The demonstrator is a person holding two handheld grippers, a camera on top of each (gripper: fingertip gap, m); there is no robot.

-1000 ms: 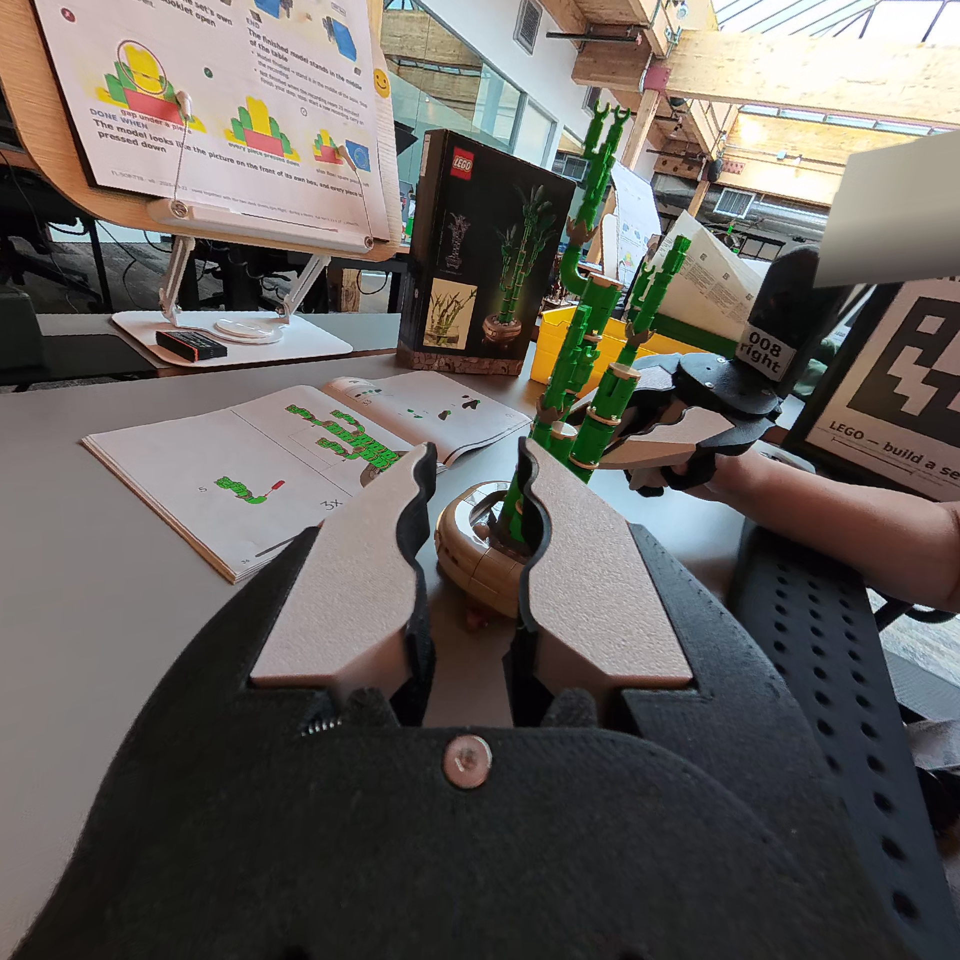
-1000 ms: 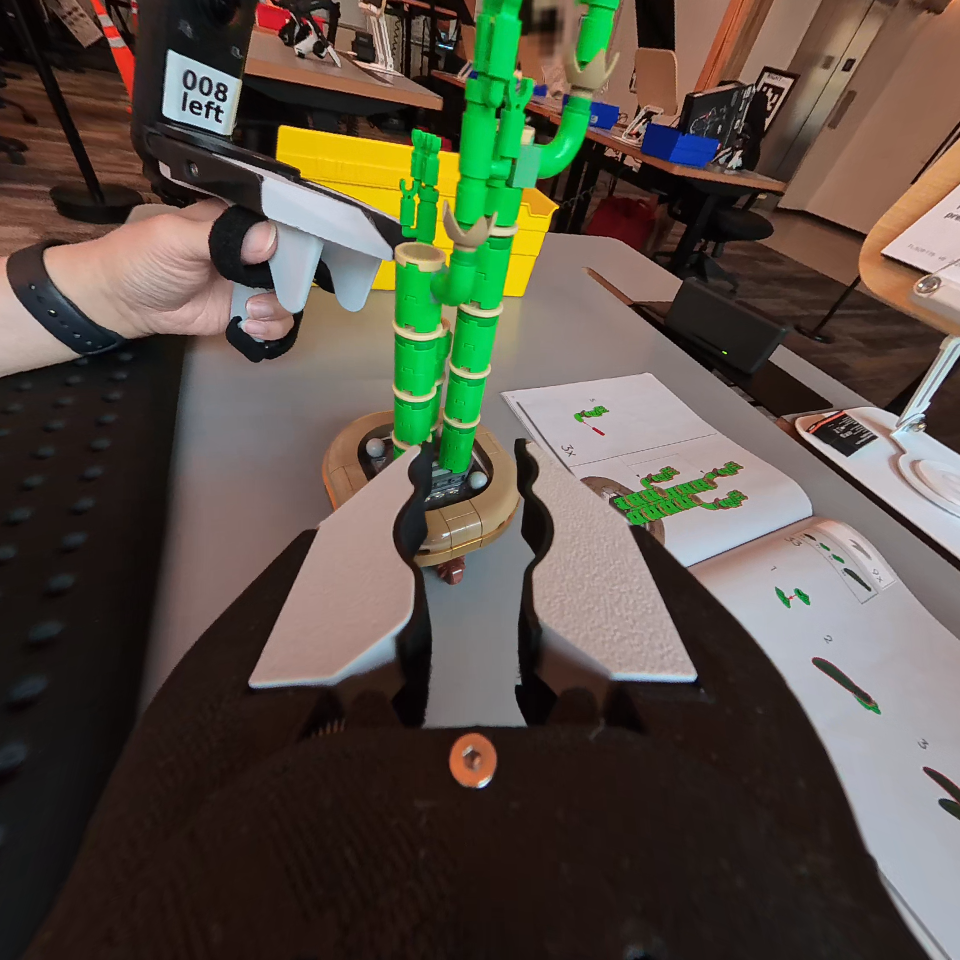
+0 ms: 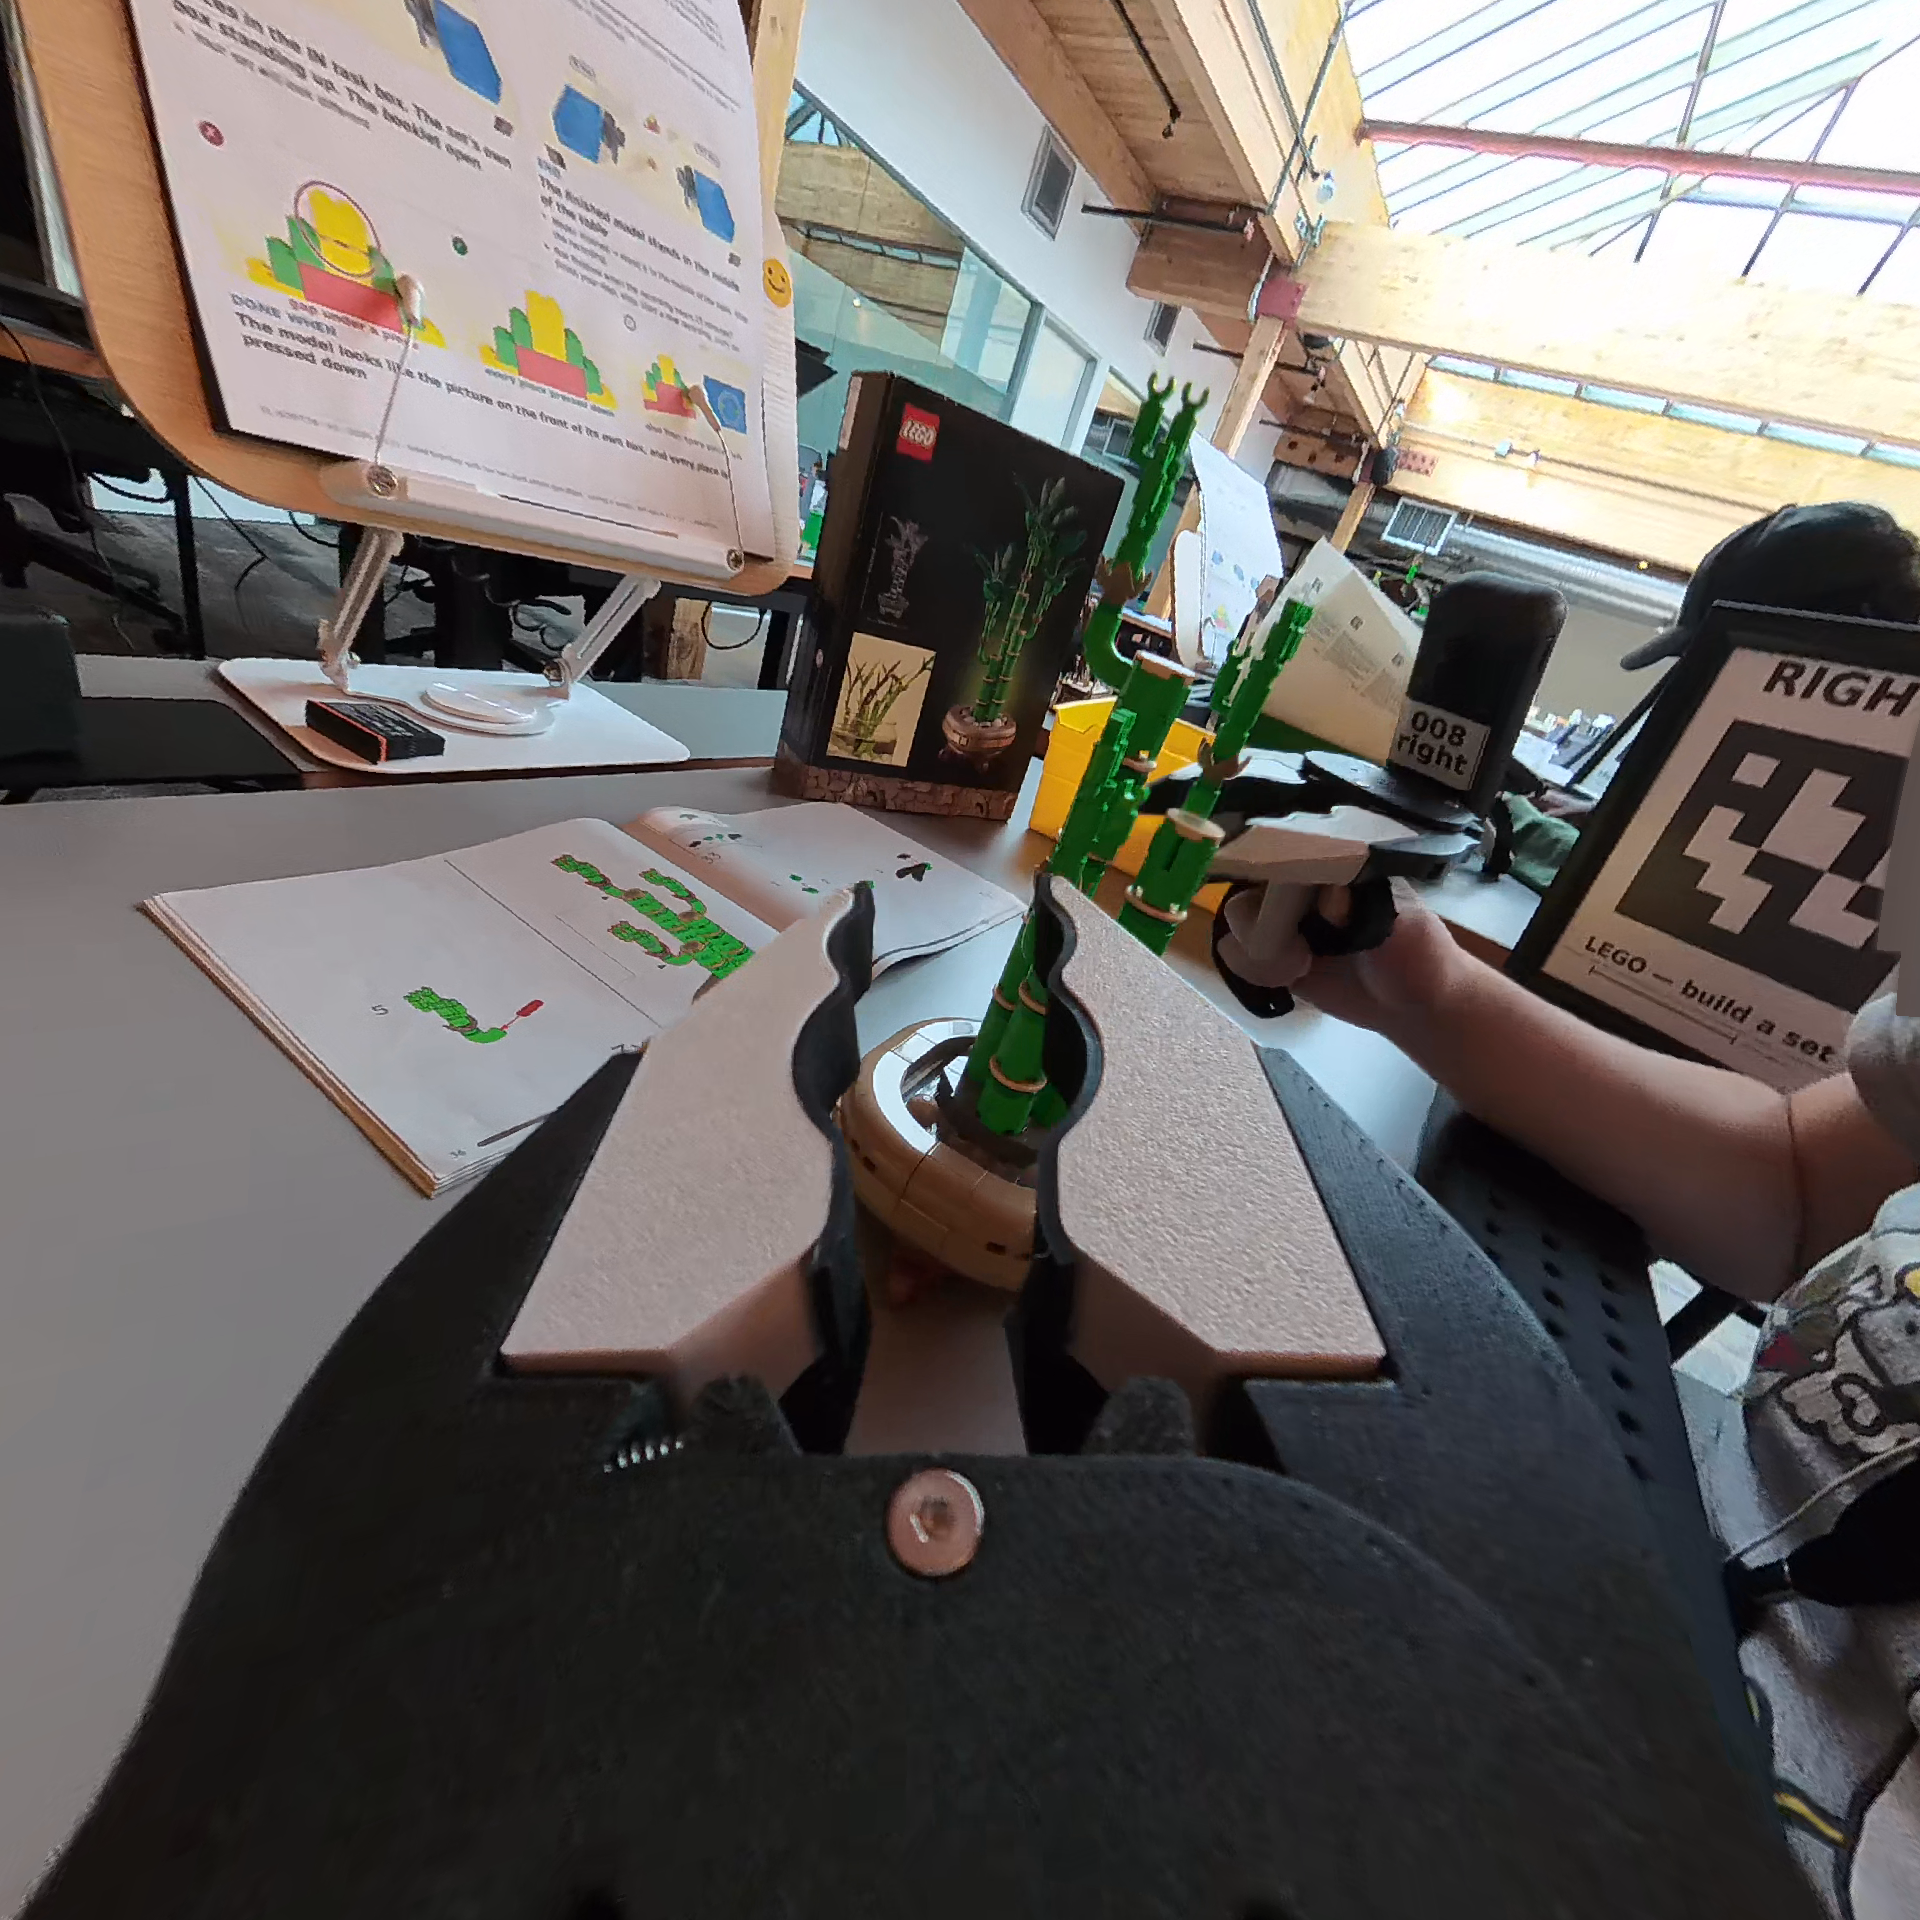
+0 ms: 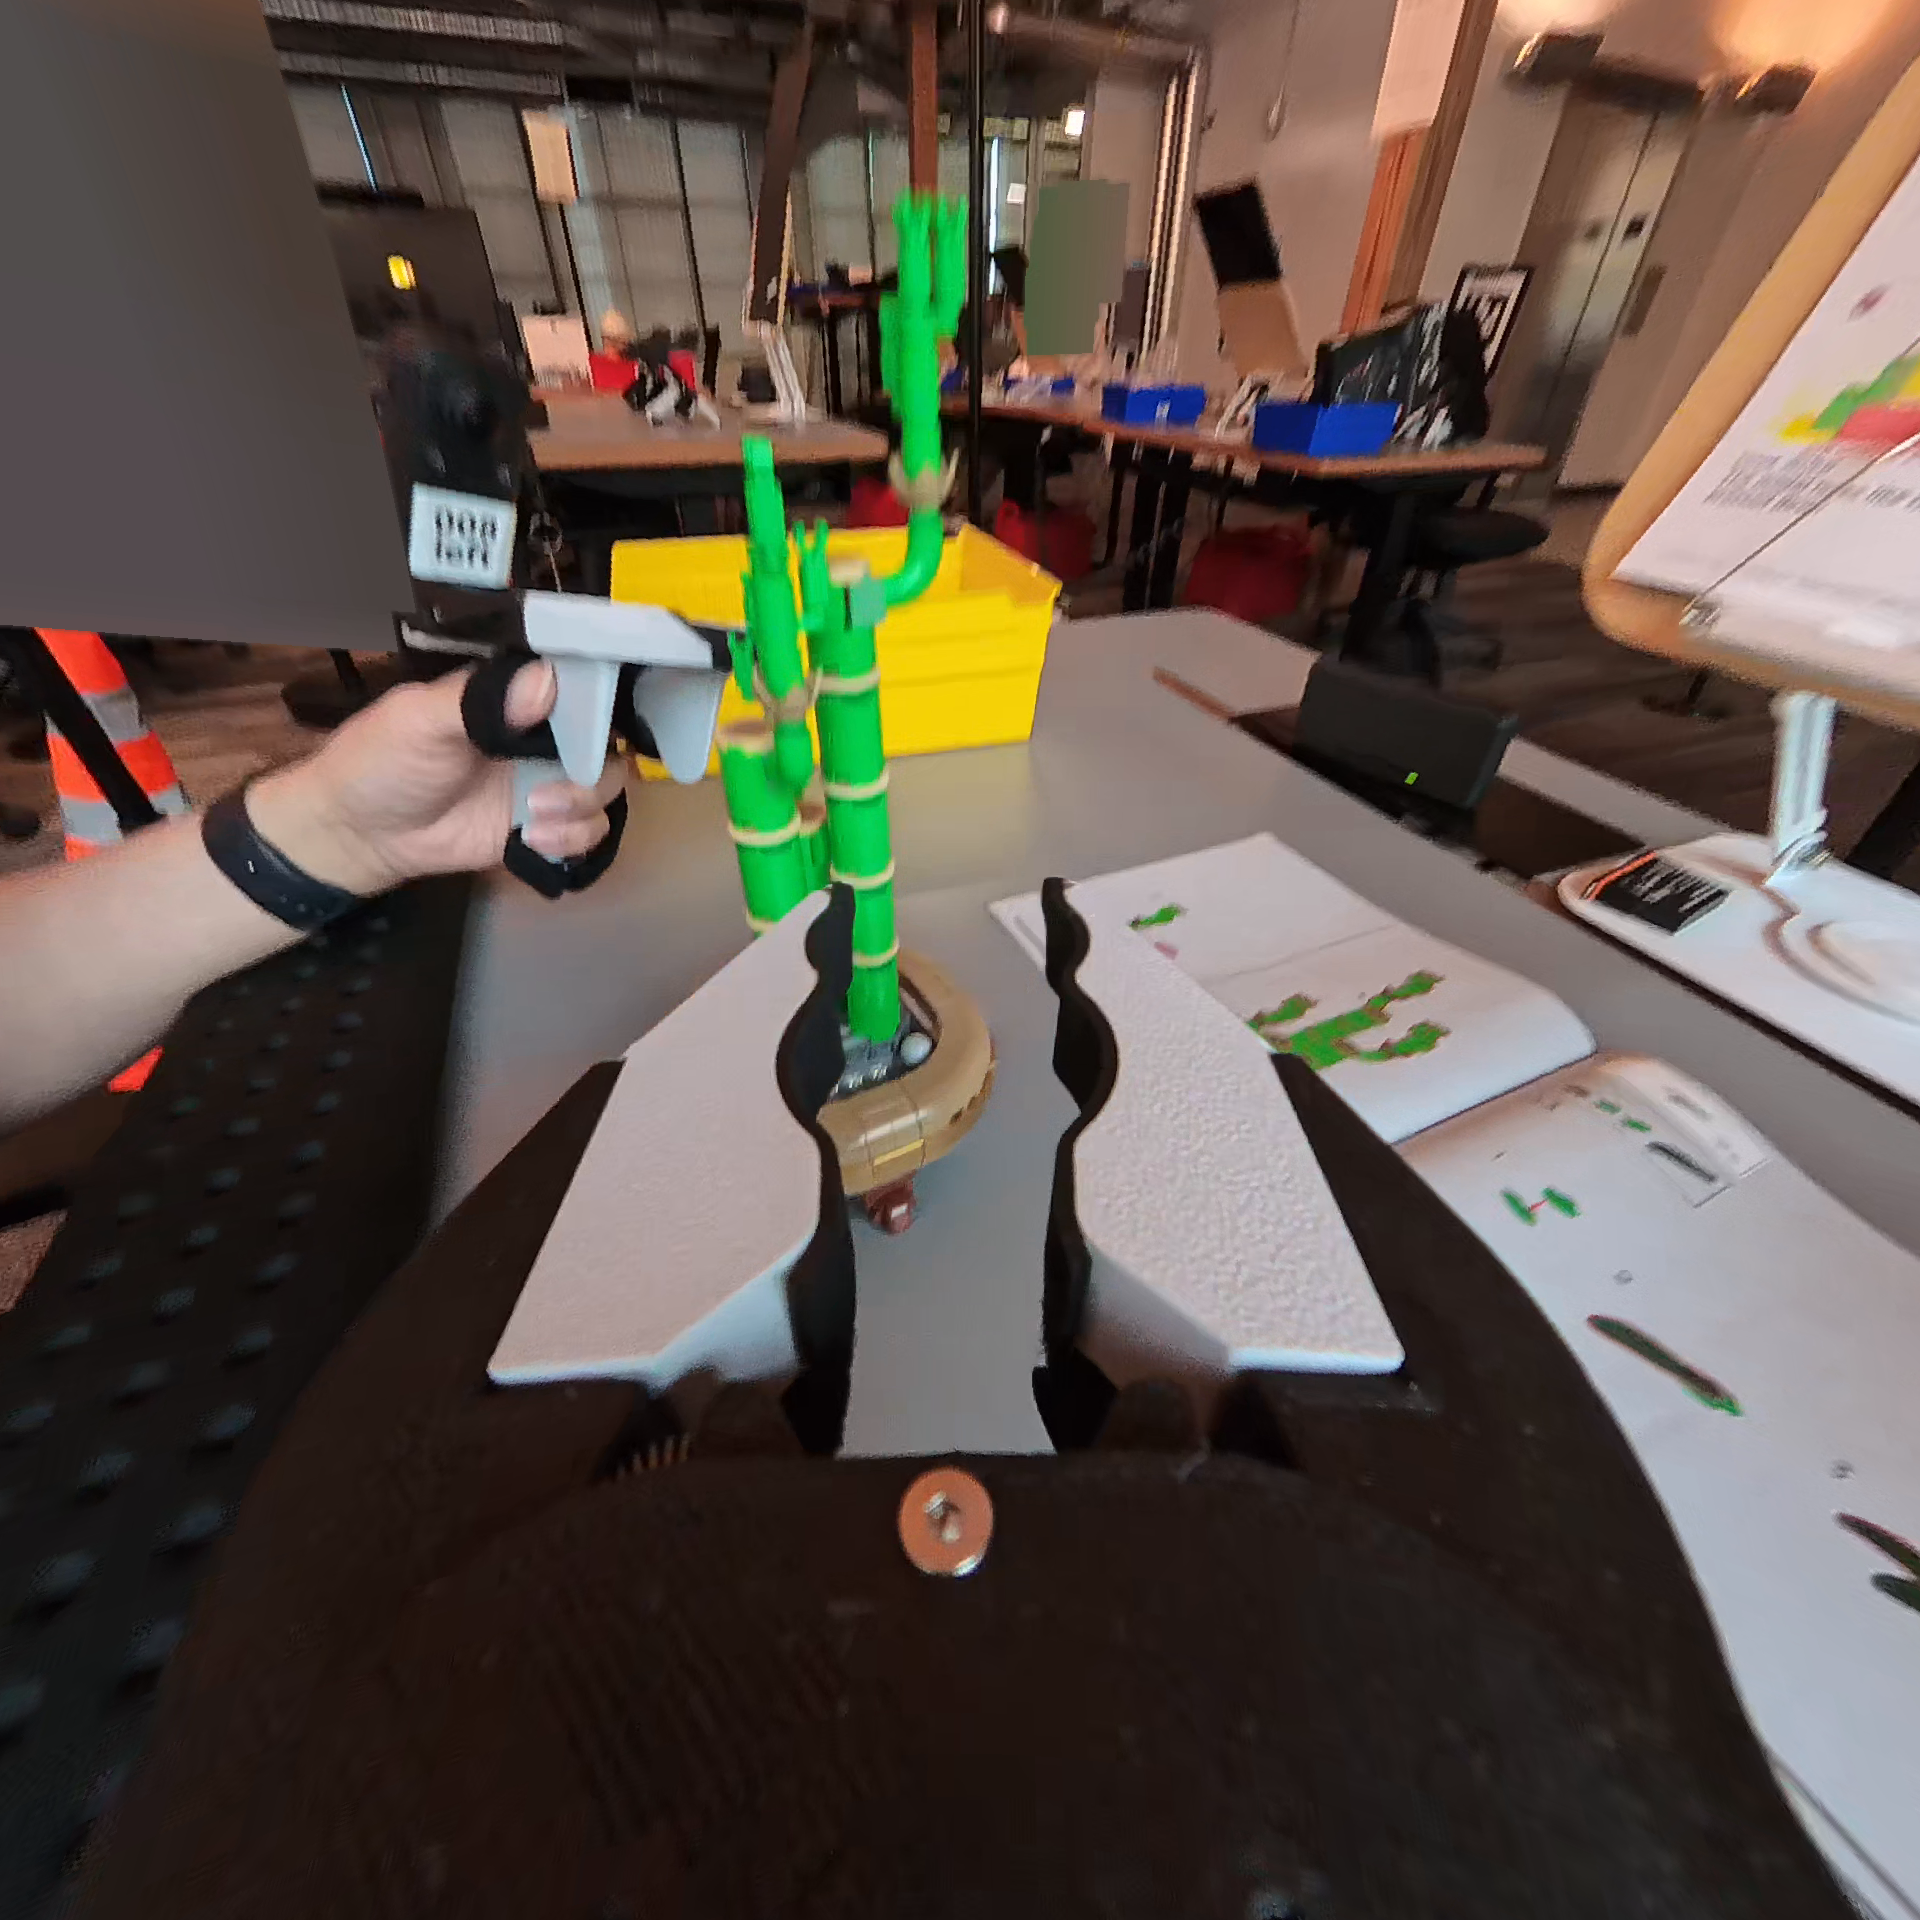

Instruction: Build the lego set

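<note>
while the green lego bamboo model stands upright in its round tan pot on the grey table, both handheld grippers wait just beside it, empty. the left gripper faces the pot, fingers a moderate gap apart with nothing between them; the lower stalks show through that gap, beyond the tips and not pinched. the right gripper comes at the model from the opposite side, fingers likewise parted and empty, the pot just past its left fingertip. this flanking pose reads as readiness to steady the tall, top-heavy stalks from two sides, though that is a judgement. beside the model, an open instruction booklet lies flat, probably so the build steps stay readable. behind the model sit the product box and a yellow bin, likely for loose parts. the right view is blurred.
</note>
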